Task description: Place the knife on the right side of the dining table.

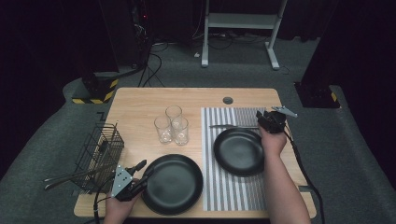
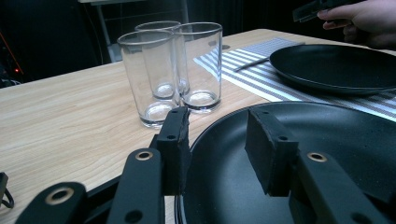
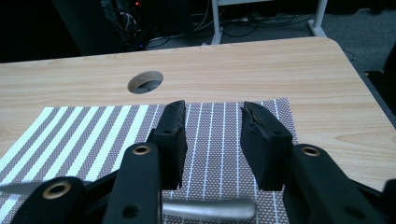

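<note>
My left gripper [image 1: 144,168] sits at the table's near left, by the left rim of the near black plate [image 1: 175,184]. In the left gripper view its jaws [image 2: 217,123] stand open across that plate's rim [image 2: 224,186], one pad outside, one over the dish, neither pressing. My right gripper [image 1: 264,116] hovers at the far right of the striped placemat [image 1: 233,191], open. In the right gripper view its jaws [image 3: 212,116] point over the mat [image 3: 93,135], and the knife's metal handle [image 3: 210,209] lies across below them. The knife [image 1: 233,126] rests beyond the second black plate [image 1: 238,151].
Three empty glasses [image 1: 171,125] stand close together in the middle of the table, just beyond the near plate. A wire basket [image 1: 100,149] with long utensils [image 1: 70,177] sticking out sits at the left edge. A cable hole [image 1: 228,100] lies near the far edge.
</note>
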Available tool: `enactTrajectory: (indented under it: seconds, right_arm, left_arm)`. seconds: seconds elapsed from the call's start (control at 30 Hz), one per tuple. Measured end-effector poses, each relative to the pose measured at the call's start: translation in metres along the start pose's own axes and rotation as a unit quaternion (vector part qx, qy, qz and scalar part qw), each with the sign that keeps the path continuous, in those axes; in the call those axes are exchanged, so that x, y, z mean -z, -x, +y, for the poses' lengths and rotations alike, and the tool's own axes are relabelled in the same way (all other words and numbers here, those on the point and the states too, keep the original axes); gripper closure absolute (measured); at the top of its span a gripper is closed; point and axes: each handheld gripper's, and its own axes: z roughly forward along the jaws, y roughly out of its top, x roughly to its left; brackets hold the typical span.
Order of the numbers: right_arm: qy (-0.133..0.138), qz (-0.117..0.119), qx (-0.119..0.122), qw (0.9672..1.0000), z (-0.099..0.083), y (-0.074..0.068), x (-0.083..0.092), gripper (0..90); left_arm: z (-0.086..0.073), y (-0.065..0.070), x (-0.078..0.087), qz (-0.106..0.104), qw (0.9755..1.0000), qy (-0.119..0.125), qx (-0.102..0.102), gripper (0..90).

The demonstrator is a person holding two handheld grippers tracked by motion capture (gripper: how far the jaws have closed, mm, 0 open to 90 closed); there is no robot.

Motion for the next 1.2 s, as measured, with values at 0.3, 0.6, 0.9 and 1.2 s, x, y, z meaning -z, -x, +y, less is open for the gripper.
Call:
enactTrajectory:
  seconds: [0.3,0.6,0.9,1.2]
  right_arm:
    - [-0.007,0.005,0.023,0.9997,-0.009,-0.005,0.012,61.0]
    - [-0.012,0.009,0.044,0.9989,-0.018,-0.009,0.033,63.4]
    - [-0.010,0.011,0.059,0.9981,-0.024,-0.014,0.050,64.0]
    - [-0.001,0.012,0.072,0.9973,-0.030,-0.021,0.069,63.7]
  left_arm:
    - [0.000,0.001,-0.001,0.001,1.0000,-0.001,-0.001,59.7]
    - [0.003,0.002,-0.003,0.000,1.0000,-0.003,0.002,59.9]
    - [0.002,0.000,-0.003,0.002,1.0000,-0.007,0.004,60.2]
    - [0.002,0.001,-0.004,0.001,1.0000,-0.009,0.002,60.1]
